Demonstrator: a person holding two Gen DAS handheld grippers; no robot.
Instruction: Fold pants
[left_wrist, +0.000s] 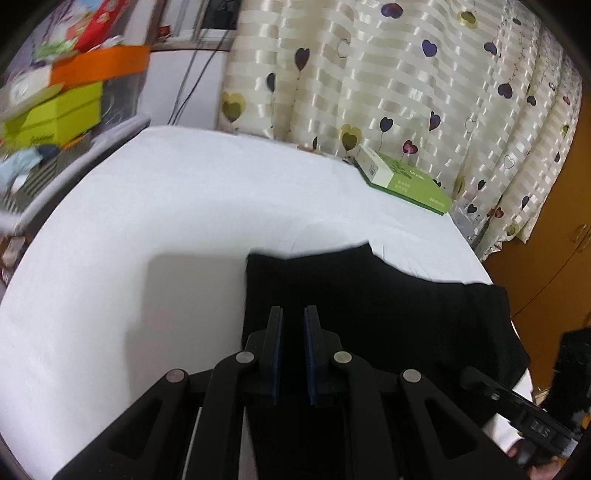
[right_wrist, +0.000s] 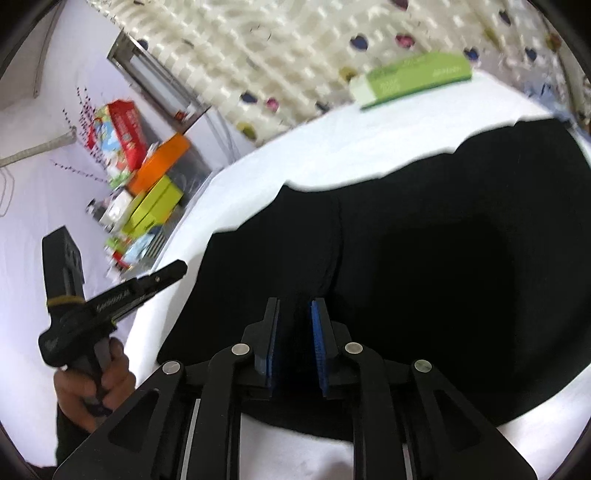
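Note:
Black pants (left_wrist: 369, 295) lie folded into a flat, compact block on a white sheet (left_wrist: 147, 221), near its right edge. My left gripper (left_wrist: 293, 314) hovers over the block's left part, fingers a narrow gap apart with nothing visibly pinched. In the right wrist view the pants (right_wrist: 443, 240) fill the middle, a seam running down them. My right gripper (right_wrist: 295, 306) hangs above their near edge, blue pads slightly apart and no cloth between them. A hand (right_wrist: 107, 373) holds the left gripper's handle at the left, off the pants.
A green and white box (left_wrist: 406, 181) lies at the sheet's far edge by a heart-print curtain (left_wrist: 369, 74). Orange, green and red boxes (left_wrist: 66, 110) are stacked at the far left. A brown wooden panel (left_wrist: 554, 240) stands beyond the right edge.

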